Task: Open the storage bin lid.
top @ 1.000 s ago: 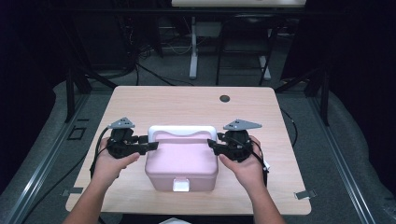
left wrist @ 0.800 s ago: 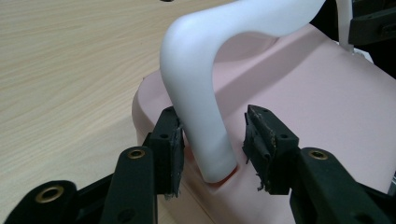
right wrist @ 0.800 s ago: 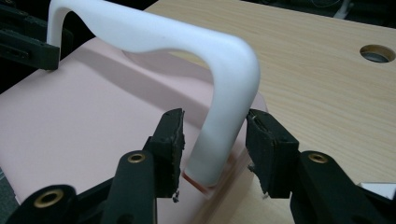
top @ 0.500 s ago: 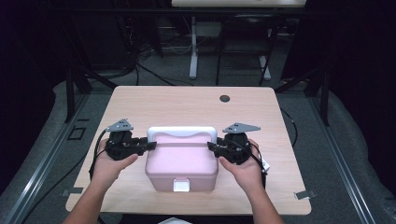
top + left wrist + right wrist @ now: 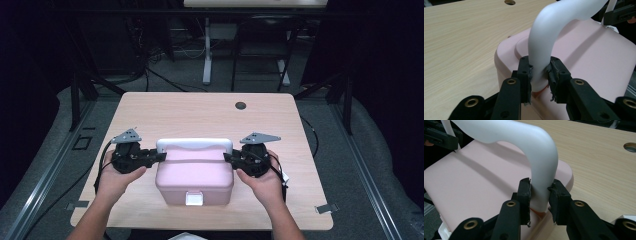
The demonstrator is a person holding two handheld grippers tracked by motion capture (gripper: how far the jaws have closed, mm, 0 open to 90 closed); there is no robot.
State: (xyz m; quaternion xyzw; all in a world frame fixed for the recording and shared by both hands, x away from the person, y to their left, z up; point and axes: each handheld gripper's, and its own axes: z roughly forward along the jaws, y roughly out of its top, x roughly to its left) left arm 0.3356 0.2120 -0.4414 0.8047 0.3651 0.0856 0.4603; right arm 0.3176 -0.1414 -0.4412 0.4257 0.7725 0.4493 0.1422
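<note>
A pink lidded box (image 5: 195, 177) sits near the front edge of a wooden table (image 5: 200, 115), its white handle (image 5: 194, 145) clamped at either end by the just-closing left gripper (image 5: 159, 156) and right gripper (image 5: 229, 157)

Even overhead light brightens the wooden table (image 5: 200, 115); the surroundings from nine through three o'clock stay dark. In both gripper views, the black jaws at six o'clock blur softly.
</note>
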